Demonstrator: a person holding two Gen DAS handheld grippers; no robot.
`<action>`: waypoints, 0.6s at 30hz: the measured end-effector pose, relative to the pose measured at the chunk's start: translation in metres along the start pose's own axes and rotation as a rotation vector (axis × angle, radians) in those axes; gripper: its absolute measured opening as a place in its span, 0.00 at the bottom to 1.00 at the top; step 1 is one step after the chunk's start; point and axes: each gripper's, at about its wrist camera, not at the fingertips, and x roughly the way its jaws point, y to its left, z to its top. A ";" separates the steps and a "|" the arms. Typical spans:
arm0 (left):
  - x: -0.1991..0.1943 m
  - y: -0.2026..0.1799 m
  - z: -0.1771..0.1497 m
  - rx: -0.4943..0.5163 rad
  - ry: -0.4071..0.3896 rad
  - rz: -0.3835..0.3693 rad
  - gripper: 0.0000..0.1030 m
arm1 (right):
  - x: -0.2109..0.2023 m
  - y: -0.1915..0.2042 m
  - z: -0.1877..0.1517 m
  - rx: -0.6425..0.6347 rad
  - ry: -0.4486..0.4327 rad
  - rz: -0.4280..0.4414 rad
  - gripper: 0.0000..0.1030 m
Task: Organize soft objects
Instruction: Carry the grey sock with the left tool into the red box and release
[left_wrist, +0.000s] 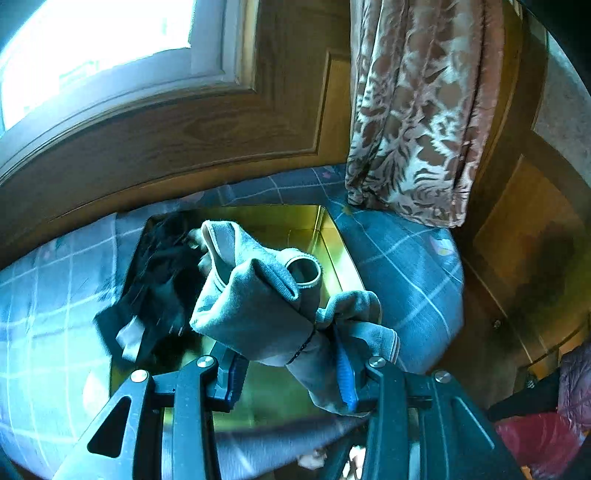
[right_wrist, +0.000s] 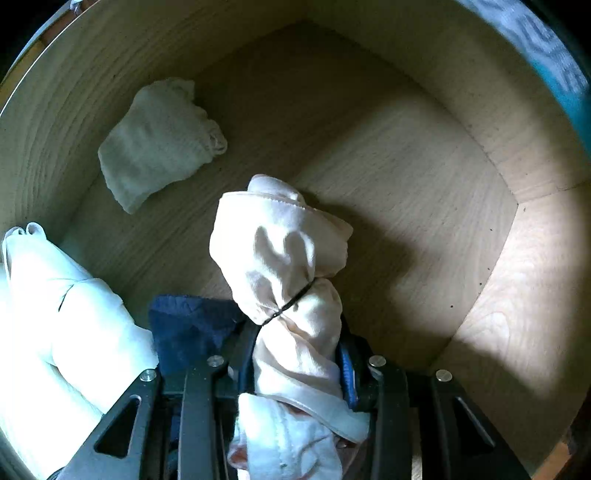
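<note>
Inside wooden drawer (right_wrist: 369, 147), folded white cloth (right_wrist: 155, 147), navy cloth (right_wrist: 188, 325) beside right tongs (right_wrist: 295, 362)

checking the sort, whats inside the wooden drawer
Wooden drawer: a cream bundle, a white bundle and a navy cloth, partly hidden behind the tied bundle in the right gripper.

The pale bundle (right_wrist: 288, 258) hides the right tool's (right_wrist: 295, 365) pads, and its lower end runs off the near edge. The white roll (right_wrist: 62, 314) is cut off at the left. In the left view, the grey bundle (left_wrist: 266, 314) covers the gold tin's (left_wrist: 332, 236) floor; the dark cloth (left_wrist: 162, 280) there is blurred.
</note>
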 end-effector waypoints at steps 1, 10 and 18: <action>0.012 -0.001 0.009 -0.001 0.008 0.006 0.39 | 0.004 -0.001 -0.001 0.002 0.000 0.004 0.38; 0.105 -0.002 0.057 0.014 0.124 -0.021 0.39 | 0.005 -0.007 -0.002 0.011 -0.006 0.028 0.38; 0.151 0.002 0.068 0.036 0.175 -0.012 0.40 | 0.009 -0.013 -0.003 0.014 -0.008 0.038 0.38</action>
